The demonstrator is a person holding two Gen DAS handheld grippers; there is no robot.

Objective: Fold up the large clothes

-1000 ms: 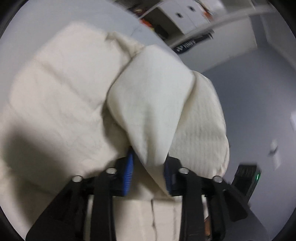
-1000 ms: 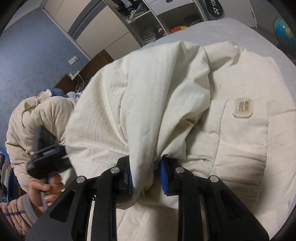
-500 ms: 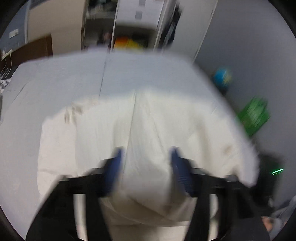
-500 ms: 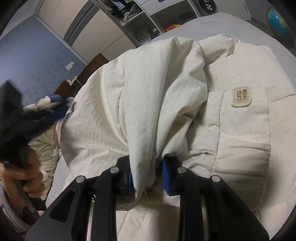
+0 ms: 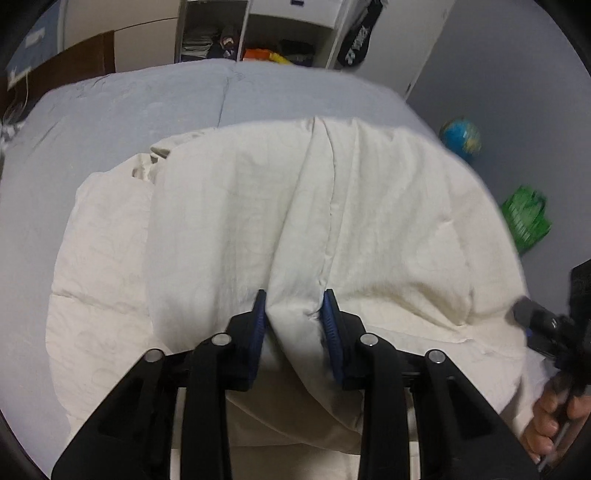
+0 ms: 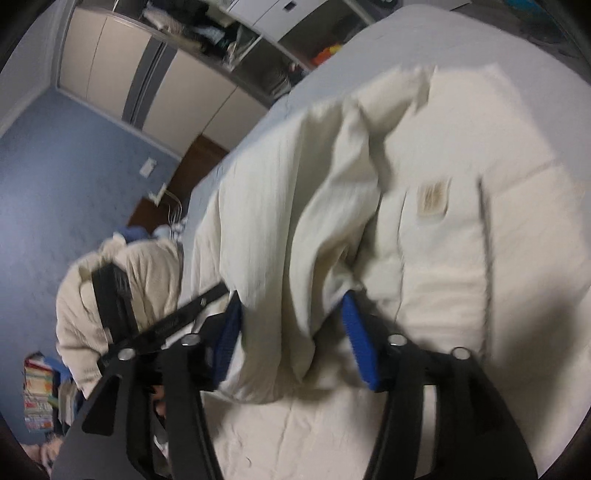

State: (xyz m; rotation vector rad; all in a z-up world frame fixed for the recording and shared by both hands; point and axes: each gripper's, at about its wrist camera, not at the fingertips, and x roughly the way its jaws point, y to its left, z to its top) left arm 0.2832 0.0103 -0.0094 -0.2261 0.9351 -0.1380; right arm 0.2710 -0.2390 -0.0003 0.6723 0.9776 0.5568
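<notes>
The left gripper is pinching a fold of the cream quilted padded jacket lying on the grey bed, while the right gripper is opening around its fold, releasing it; smoothing probably follows.

dim indoor light, fisheye-bent edges, motion blur in both views.

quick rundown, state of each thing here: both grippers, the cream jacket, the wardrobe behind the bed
left gripper: jaws opening slightly, pads still pressing a bunched fold of fabric
right gripper: jaws opening, fabric loose between the blue pads
cream jacket: lying on the bed, partly folded over itself, rumpled
bed: grey cover, smooth, jacket on top
wardrobe: open, shelves full
</notes>
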